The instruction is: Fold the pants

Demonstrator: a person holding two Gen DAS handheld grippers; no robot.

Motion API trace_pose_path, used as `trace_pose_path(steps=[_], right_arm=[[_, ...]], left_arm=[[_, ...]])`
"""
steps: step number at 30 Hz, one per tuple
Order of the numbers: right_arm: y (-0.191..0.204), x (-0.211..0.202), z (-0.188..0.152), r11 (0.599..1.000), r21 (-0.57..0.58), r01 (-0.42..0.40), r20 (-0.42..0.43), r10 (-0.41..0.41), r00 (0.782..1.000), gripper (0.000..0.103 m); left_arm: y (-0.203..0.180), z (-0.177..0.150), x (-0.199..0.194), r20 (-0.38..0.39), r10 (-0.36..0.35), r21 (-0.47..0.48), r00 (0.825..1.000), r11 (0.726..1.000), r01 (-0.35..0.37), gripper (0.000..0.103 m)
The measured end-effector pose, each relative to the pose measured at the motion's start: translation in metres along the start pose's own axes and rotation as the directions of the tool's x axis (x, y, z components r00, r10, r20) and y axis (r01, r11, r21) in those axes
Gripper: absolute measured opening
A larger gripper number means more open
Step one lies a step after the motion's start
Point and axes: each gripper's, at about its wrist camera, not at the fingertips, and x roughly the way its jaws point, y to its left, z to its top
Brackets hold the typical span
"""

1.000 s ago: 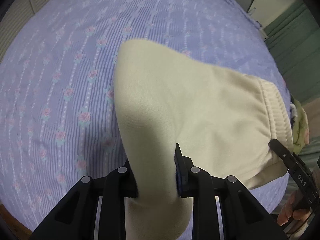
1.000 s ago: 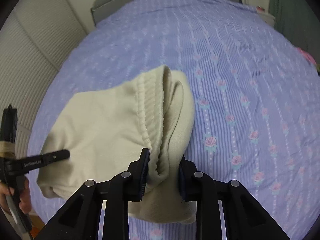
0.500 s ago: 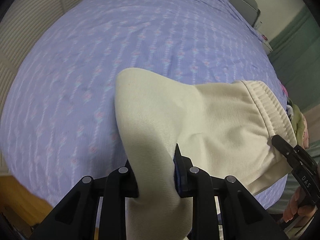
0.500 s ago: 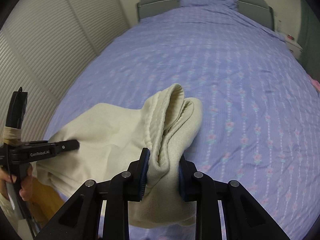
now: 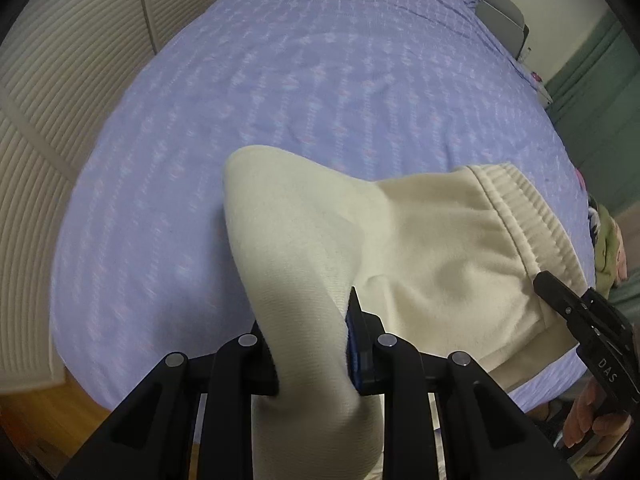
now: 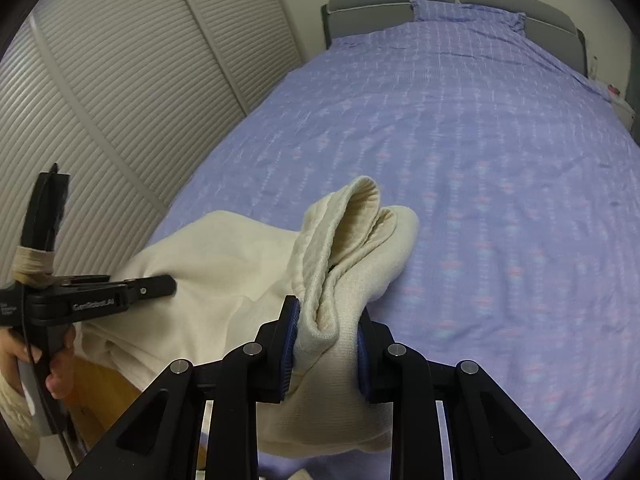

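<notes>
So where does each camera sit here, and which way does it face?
Left wrist: on the left gripper, facing steeply down over the cream pants it clamps and the purple bed; the right gripper and its hand show at right.
Right wrist: on the right gripper, facing along the bed toward the headboard, jaws clamped on the waistband; the left gripper and its hand show at left.
Shared: pants, bed, both grippers.

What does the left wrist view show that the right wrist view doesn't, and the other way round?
Left wrist only: the left gripper clamped on a plain part of the cream pants, and a green curtain.
Right wrist only: the right gripper clamped on the ribbed waistband, and the grey headboard.
Both: the pants lifted over the purple bedspread, the louvered doors, each other's gripper.
</notes>
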Motion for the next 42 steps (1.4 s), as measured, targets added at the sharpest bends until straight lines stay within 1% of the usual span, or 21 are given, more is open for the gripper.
trace_pose_path(steps=[4,7,8,12,15,17,18,21,22,24,25,26,29,31,33,34,36,38,40,41,42], right_arm=[[0.062,0.035,0.016,0.999,0.033,0.003,0.0,-0.003,1.0,0.026],[0.107,0.07,0.038,1.0,-0.001,0.011,-0.004,-0.011,1.0,0.026],[0.117,0.079,0.043,1.0,-0.016,0.017,-0.003,-0.017,1.0,0.026],[0.145,0.122,0.072,0.999,-0.02,0.035,-0.001,-0.035,0.999,0.026],[0.159,0.162,0.083,0.997,-0.04,0.059,-0.014,-0.059,0.998,0.026],[0.165,0.193,0.082,0.995,-0.054,0.08,-0.049,-0.082,0.995,0.026],[0.164,0.209,0.079,0.995,-0.036,0.088,-0.082,-0.091,0.992,0.026],[0.154,0.242,0.058,0.991,0.048,0.123,-0.184,-0.112,0.976,0.026],[0.149,0.25,0.049,0.989,0.065,0.135,-0.219,-0.118,0.969,0.026],[0.141,0.257,0.036,0.985,0.093,0.146,-0.263,-0.118,0.958,0.026],[0.137,0.259,0.029,0.983,0.108,0.15,-0.279,-0.115,0.953,0.027],[0.135,0.258,0.027,0.982,0.113,0.152,-0.282,-0.114,0.952,0.028],[0.134,0.259,0.025,0.982,0.095,0.162,-0.29,-0.129,0.948,0.031],[0.129,0.261,0.025,0.982,0.087,0.17,-0.303,-0.136,0.943,0.036],[0.124,0.262,0.027,0.98,0.063,0.191,-0.313,-0.162,0.936,0.05],[0.125,0.262,0.029,0.977,0.051,0.205,-0.307,-0.18,0.935,0.053],[0.123,0.254,0.036,0.971,0.022,0.238,-0.281,-0.222,0.934,0.056],[0.119,0.243,0.042,0.956,-0.018,0.294,-0.251,-0.289,0.924,0.059],[0.117,0.226,0.041,0.953,-0.038,0.3,-0.241,-0.3,0.923,0.059],[0.115,0.217,0.042,0.955,-0.041,0.295,-0.232,-0.296,0.927,0.059],[0.115,0.202,0.039,0.955,-0.052,0.292,-0.21,-0.296,0.932,0.059]], left_arm=[[0.068,0.033,-0.002,-0.021,-0.002,0.03,1.0,1.0,0.003,0.023],[0.119,0.068,0.002,-0.011,-0.003,0.062,1.0,0.998,0.004,0.023],[0.127,0.075,0.005,-0.006,-0.006,0.065,1.0,0.998,0.007,0.023],[0.176,0.11,0.02,0.052,-0.024,0.111,0.998,0.994,0.018,0.023],[0.199,0.129,0.045,0.09,0.024,0.203,0.996,0.978,-0.042,0.024],[0.213,0.133,0.069,0.072,0.051,0.225,0.996,0.972,-0.066,0.025],[0.22,0.133,0.082,0.049,0.059,0.224,0.997,0.972,-0.068,0.025],[0.251,0.121,0.128,-0.074,0.084,0.178,0.994,0.982,-0.069,0.028],[0.262,0.111,0.142,-0.116,0.09,0.156,0.989,0.985,-0.071,0.033],[0.277,0.095,0.155,-0.154,0.088,0.127,0.984,0.99,-0.069,0.042],[0.28,0.09,0.156,-0.151,0.097,0.12,0.984,0.99,-0.079,0.053],[0.283,0.083,0.154,-0.126,0.121,0.117,0.985,0.987,-0.106,0.06],[0.282,0.077,0.149,-0.105,0.158,0.118,0.982,0.982,-0.145,0.069],[0.278,0.072,0.143,-0.092,0.213,0.125,0.973,0.972,-0.201,0.076],[0.272,0.066,0.133,-0.076,0.24,0.137,0.968,0.964,-0.228,0.076],[0.27,0.063,0.128,-0.07,0.253,0.141,0.965,0.96,-0.242,0.075],[0.263,0.051,0.112,-0.047,0.312,0.142,0.949,0.942,-0.303,0.075],[0.257,0.04,0.096,-0.028,0.326,0.132,0.945,0.938,-0.319,0.075],[0.248,0.029,0.075,-0.003,0.314,0.108,0.95,0.944,-0.311,0.075],[0.243,0.026,0.06,0.024,0.296,0.095,0.955,0.95,-0.297,0.075],[0.236,0.022,0.05,0.044,0.297,0.089,0.954,0.95,-0.3,0.075]])
